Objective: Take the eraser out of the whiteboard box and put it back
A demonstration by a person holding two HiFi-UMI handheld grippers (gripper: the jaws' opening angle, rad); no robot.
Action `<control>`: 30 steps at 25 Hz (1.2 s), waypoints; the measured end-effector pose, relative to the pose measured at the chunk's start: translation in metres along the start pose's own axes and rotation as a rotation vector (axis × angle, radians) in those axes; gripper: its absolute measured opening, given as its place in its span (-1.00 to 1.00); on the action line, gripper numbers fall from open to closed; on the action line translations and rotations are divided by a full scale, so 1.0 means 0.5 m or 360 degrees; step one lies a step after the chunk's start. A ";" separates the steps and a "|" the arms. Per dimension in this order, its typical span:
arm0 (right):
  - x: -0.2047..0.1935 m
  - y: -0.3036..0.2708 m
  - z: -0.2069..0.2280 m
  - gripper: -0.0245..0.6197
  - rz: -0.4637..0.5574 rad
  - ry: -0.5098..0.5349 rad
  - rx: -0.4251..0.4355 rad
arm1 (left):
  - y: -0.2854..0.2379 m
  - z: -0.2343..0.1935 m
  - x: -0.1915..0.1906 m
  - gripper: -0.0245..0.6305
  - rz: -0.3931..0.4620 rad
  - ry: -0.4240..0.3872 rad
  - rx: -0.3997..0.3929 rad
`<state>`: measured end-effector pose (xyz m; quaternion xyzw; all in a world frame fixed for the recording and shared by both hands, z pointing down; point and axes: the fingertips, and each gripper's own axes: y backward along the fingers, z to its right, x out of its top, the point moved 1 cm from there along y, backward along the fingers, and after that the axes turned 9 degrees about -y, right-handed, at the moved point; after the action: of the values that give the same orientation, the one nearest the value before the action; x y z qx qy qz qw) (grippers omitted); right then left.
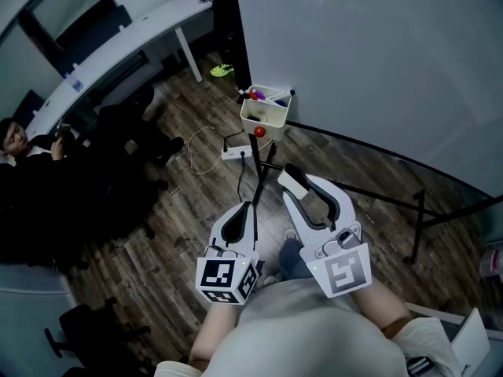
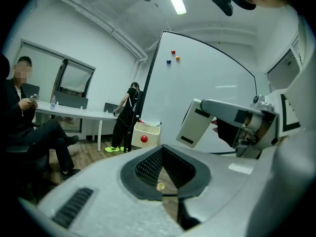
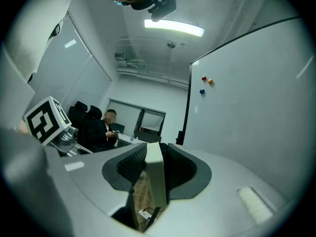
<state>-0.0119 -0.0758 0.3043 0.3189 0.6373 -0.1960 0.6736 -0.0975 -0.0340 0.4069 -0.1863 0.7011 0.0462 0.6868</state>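
Note:
The white eraser (image 1: 297, 181) is clamped edge-on between the jaws of my right gripper (image 1: 302, 181), held in the air short of the whiteboard. In the right gripper view the eraser (image 3: 155, 177) stands as a thin white slab between the dark pads of that gripper (image 3: 157, 149). The left gripper view catches the eraser (image 2: 195, 123) from the side. The white whiteboard box (image 1: 263, 115) hangs at the board's lower corner ahead, with markers in it and a red magnet on its front. My left gripper (image 1: 250, 206) is beside the right one, jaws together and empty.
The whiteboard (image 1: 369, 61) fills the right, its black stand legs (image 1: 416, 210) spreading over the wood floor. A power strip with a cable (image 1: 232, 152) lies under the box. A seated person (image 1: 31, 144) and a long white desk (image 1: 118, 42) are at the left.

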 end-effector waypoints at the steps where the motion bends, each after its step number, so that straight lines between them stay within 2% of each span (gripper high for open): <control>1: -0.002 0.006 -0.002 -0.49 0.0003 -0.0003 -0.0002 | 0.003 0.003 0.000 -0.91 -0.0001 0.0001 -0.0004; 12: -0.014 0.073 -0.029 -0.49 0.0058 -0.0038 -0.0024 | 0.002 0.019 -0.003 -0.91 -0.0011 0.0007 -0.0047; 18: -0.047 0.101 -0.033 -0.49 -0.0079 0.0002 -0.0018 | 0.009 0.031 0.000 -0.92 -0.0007 -0.0013 -0.0059; 20: -0.025 0.089 -0.033 -0.49 -0.0053 -0.0046 -0.0042 | 0.007 0.031 0.002 -0.92 -0.0005 -0.0011 -0.0063; 22: 0.001 0.071 -0.036 -0.49 -0.0063 -0.0012 -0.0031 | 0.005 0.028 0.005 -0.91 0.0004 -0.0008 -0.0067; 30: 0.000 0.066 -0.033 -0.49 -0.0083 0.0003 -0.0028 | 0.001 0.024 0.011 -0.91 0.0002 -0.0029 -0.0065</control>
<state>-0.0016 -0.0408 0.3104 0.2962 0.6478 -0.2076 0.6705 -0.0862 -0.0309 0.4006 -0.1994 0.6938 0.0628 0.6892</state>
